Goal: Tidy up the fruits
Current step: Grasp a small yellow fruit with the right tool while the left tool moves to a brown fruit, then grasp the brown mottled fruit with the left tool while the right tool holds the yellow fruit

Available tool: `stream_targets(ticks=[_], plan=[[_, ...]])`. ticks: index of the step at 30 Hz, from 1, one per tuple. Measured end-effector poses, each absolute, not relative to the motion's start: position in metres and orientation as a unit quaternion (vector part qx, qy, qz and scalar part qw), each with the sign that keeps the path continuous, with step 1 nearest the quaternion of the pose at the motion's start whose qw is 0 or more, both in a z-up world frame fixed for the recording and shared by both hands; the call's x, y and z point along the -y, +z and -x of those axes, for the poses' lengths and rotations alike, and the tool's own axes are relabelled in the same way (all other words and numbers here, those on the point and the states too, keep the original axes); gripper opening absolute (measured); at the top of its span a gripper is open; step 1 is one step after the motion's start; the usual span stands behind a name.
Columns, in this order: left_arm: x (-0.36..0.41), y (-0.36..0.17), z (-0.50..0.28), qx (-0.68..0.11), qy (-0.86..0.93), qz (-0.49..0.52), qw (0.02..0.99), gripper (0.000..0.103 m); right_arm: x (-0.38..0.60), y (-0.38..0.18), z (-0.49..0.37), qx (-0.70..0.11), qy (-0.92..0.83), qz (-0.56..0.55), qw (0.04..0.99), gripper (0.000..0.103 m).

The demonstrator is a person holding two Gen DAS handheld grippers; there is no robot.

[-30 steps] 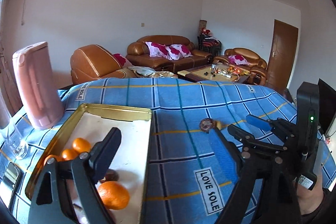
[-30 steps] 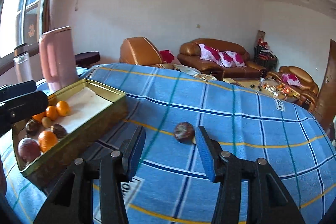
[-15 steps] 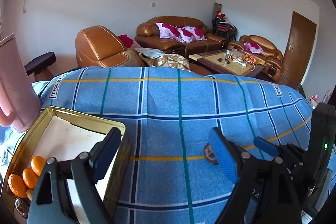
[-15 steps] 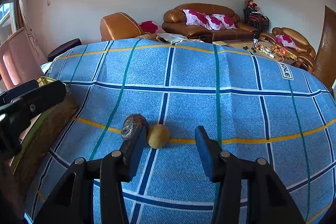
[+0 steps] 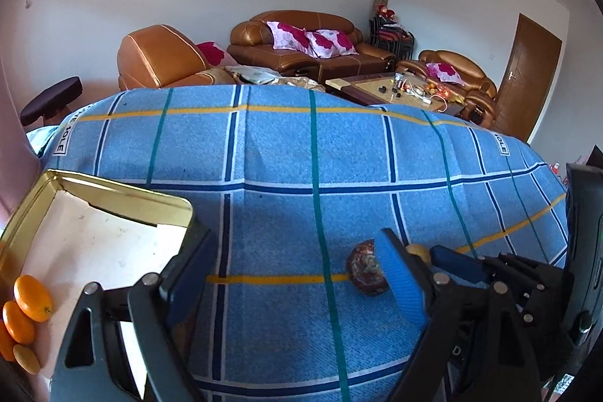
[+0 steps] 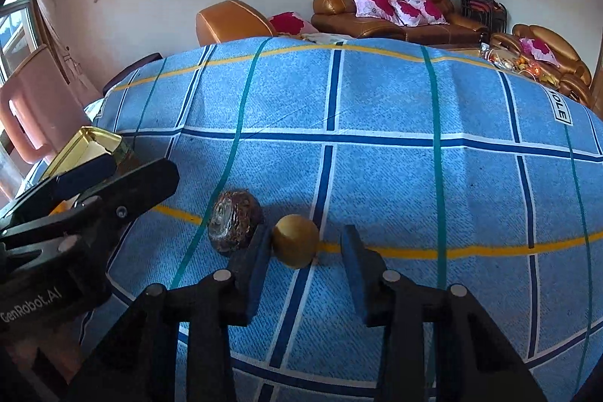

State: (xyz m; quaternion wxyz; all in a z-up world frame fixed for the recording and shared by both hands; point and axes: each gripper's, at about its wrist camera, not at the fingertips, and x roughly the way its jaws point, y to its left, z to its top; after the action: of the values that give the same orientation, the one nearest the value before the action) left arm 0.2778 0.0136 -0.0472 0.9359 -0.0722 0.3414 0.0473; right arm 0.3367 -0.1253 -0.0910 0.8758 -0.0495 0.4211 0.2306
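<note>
Fruit left on the blue cloth [image 6: 377, 93], a yellow fruit [image 6: 296, 240] beside a dark wrinkled fruit [image 6: 234, 222], sits between the released right gripper [image 6: 306, 253] fingers for pickup, while the left gripper [image 5: 297, 274], also spread wide, waits near the gold tin [image 5: 113, 189].

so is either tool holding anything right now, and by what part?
Nothing held. Right tool is open around the small yellow fruit, not clamped. Left tool is open and empty near the tin.

Blue plaid cloth [image 6: 377, 93] under tin [image 5: 26, 217], fruits [image 6: 296, 240]
</note>
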Motion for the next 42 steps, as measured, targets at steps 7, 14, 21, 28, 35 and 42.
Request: stream_targets(ticks=[7, 14, 21, 28, 35, 42], plan=[[-0.015, -0.051, -0.280, -0.339, 0.046, 0.065, 0.937, 0.088, 0.135, -0.093, -0.340, -0.430, 0.240, 0.027, 0.870, 0.026], [-0.004, -0.050, -0.275, -0.334, 0.025, 0.048, 0.941, 0.087, 0.135, -0.086, -0.331, -0.403, 0.208, 0.072, 0.888, 0.024], [0.010, -0.053, -0.276, -0.344, -0.001, 0.028, 0.939, 0.080, 0.160, -0.083, -0.322, -0.400, 0.192, 0.064, 0.894, 0.024], [0.008, -0.060, -0.281, -0.356, 0.001, 0.037, 0.934, 0.080, 0.168, -0.086, -0.338, -0.410, 0.191, 0.027, 0.892, 0.035], [0.014, -0.063, -0.282, -0.362, -0.005, 0.025, 0.932, 0.080, 0.170, -0.093, -0.357, -0.430, 0.206, -0.003, 0.879, 0.036], [0.021, -0.066, -0.291, -0.377, -0.014, 0.017, 0.926, 0.080, 0.180, -0.093, -0.359, -0.427, 0.205, -0.022, 0.880, 0.003]])
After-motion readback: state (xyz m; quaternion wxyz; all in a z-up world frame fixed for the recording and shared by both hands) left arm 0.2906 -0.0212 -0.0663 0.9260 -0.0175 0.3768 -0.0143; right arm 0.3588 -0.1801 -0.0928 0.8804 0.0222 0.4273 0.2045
